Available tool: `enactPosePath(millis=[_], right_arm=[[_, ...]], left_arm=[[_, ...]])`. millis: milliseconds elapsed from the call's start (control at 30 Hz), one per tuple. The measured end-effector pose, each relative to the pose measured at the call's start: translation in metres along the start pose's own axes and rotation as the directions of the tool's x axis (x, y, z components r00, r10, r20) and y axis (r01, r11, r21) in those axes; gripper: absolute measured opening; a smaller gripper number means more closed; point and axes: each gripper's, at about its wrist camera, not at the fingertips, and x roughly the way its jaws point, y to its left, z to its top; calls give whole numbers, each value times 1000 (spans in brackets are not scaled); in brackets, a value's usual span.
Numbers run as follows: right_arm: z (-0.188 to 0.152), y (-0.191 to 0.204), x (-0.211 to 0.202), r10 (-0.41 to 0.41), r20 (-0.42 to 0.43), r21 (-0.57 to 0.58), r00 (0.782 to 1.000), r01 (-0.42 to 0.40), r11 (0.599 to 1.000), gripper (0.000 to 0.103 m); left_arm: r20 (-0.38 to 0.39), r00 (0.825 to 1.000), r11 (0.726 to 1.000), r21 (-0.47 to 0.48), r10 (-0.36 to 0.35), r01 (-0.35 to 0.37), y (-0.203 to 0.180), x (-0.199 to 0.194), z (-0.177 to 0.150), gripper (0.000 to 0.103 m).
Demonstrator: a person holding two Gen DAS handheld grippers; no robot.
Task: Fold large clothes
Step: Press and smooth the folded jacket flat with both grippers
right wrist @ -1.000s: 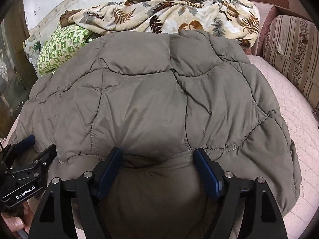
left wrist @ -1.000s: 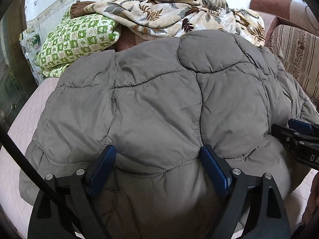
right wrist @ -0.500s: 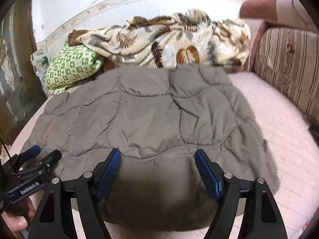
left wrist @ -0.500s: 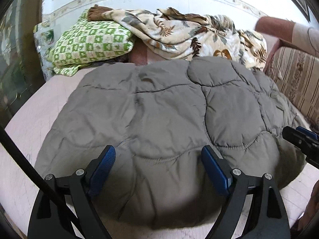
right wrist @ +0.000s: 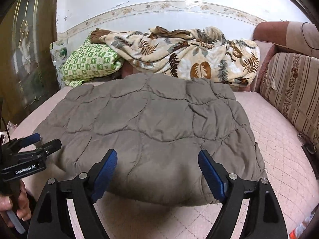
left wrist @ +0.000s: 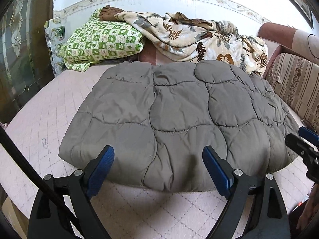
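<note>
Grey quilted jacket (left wrist: 179, 119): folded, lying flat on the pink quilted mattress (left wrist: 45, 115), near edge just ahead of both tools.
Left gripper (left wrist: 158, 171): blue-padded fingers (left wrist: 100, 169) spread wide, holding nothing; body lettered "GenRobot.AI" in the right wrist view.
Right gripper (right wrist: 157, 171): fingers (right wrist: 212, 174) spread, nothing between them.
Behind the jacket: green checked pillow (right wrist: 89, 63), leaf-print blanket (right wrist: 183, 53).
Right side: striped sofa cushion (right wrist: 291, 87).

White wall (right wrist: 179, 18), striped sofa (right wrist: 289, 83).
</note>
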Motion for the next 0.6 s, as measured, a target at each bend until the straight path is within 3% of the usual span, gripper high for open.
enactPosePath(millis=[267, 600], right_arm=[[-5, -15, 15, -15, -39, 60, 999, 18, 998, 87], [-16, -32, 42, -3, -146, 143, 989, 24, 989, 88]], left_arm=[[-24, 998, 999, 1, 53, -53, 2, 14, 2, 90], [-12, 995, 995, 38, 98, -97, -1, 22, 4, 90]])
